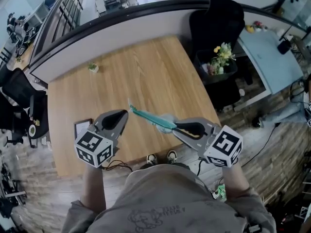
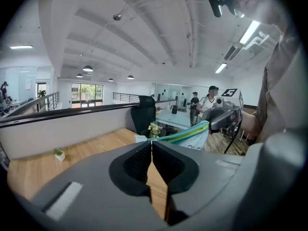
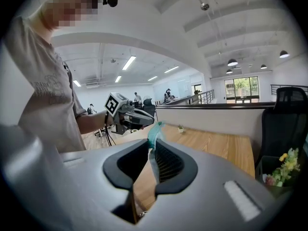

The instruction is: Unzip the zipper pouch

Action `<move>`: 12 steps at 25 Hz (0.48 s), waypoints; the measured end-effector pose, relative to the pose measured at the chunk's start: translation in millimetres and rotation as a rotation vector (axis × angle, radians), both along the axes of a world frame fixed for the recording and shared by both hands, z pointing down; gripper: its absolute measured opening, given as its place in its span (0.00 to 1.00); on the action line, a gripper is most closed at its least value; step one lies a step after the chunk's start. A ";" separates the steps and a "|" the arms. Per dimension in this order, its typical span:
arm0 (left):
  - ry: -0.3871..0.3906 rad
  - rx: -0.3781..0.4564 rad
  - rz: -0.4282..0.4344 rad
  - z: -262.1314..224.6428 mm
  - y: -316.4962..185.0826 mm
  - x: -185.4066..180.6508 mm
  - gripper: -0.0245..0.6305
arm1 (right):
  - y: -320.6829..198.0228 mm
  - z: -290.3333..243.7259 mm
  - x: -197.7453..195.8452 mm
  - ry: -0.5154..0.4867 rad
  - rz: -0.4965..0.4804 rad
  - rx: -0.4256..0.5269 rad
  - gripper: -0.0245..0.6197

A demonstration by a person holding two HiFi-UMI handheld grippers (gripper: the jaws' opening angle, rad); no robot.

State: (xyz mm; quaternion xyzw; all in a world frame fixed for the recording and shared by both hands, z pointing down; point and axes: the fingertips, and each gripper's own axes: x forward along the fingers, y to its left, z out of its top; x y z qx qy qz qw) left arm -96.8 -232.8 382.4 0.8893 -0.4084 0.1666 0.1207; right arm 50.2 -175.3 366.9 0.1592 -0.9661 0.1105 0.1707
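A teal zipper pouch [image 1: 150, 119] hangs stretched in the air between the two grippers, above the front of the wooden table [image 1: 146, 72]. My left gripper [image 1: 126, 113] is shut, its tips pinching a small pale tab at the pouch's left end, which looks like the zipper pull [image 2: 144, 139]. In the left gripper view the striped pouch [image 2: 187, 134] runs off to the right from the closed jaws of the left gripper [image 2: 150, 142]. My right gripper [image 1: 176, 128] is shut on the pouch's other end. In the right gripper view the teal fabric [image 3: 155, 129] stands pinched between that gripper's [image 3: 153, 146] pads.
A small potted plant [image 1: 93, 68] stands at the table's far left. A dark flat frame [image 1: 82, 127] lies at the front left edge. A black office chair [image 1: 216, 23] and a basket of flowers [image 1: 221, 57] stand beside the table's right side. A low wall runs behind.
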 end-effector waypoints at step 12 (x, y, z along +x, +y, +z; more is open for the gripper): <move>0.042 0.053 -0.206 -10.5 -4.2 -20.6 0.08 | -15.6 -19.9 0.7 -0.070 0.082 -0.001 0.13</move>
